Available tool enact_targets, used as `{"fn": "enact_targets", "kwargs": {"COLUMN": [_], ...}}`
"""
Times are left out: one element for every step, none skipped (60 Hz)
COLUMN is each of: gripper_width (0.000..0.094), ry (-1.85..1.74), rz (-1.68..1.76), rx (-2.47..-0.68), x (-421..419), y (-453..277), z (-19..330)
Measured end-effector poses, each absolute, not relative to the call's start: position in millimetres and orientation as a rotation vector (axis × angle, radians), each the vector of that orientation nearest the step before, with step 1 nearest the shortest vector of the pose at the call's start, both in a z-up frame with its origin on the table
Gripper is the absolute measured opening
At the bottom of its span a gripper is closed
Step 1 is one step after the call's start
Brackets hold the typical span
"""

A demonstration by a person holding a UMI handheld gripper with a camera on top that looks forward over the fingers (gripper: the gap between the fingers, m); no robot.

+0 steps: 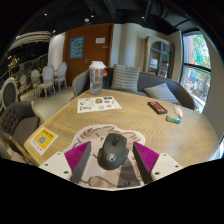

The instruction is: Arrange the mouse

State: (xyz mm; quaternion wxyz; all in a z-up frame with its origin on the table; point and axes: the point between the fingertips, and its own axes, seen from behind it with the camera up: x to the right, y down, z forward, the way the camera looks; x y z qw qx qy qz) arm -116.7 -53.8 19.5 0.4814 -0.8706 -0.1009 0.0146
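A black computer mouse (113, 150) lies on a pale patterned mouse mat (97, 171) at the near edge of a round wooden table (130, 125). My gripper (111, 152) is open. The mouse stands between the two fingers, with a small gap at each side. The magenta pad of the left finger (76, 156) and that of the right finger (147, 157) flank it. The mouse rests on the mat on its own.
Beyond the mouse lie a printed sheet (98, 103) and a clear jar (96, 76). A yellow-edged book (42, 140) is at the left, and a dark red case (157, 107) and a teal thing (173, 118) at the right. A sofa with cushions (126, 78) stands behind the table.
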Motion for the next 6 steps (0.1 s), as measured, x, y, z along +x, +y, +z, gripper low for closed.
{"fn": "enact_targets", "kwargs": {"gripper_width": [0.0863,0.0864,0.0863,0.0862,0.0863,0.0861], "ry": [-0.253,-0.257,-0.259,-0.258,-0.258,-0.257], "rz": [0.038,0.040,0.042,0.041,0.040,0.039], "rx": [-2.114,-2.105,-2.095,-2.085,-2.079,-2.073], "x": [-115.8,-114.4,-112.6,-110.2,-106.6,-104.2], "y": [-58.1,-62.3,-66.7,-71.2,-74.6,-80.1], "z": [22.2,25.1,28.1,30.9,33.3,34.5]}}
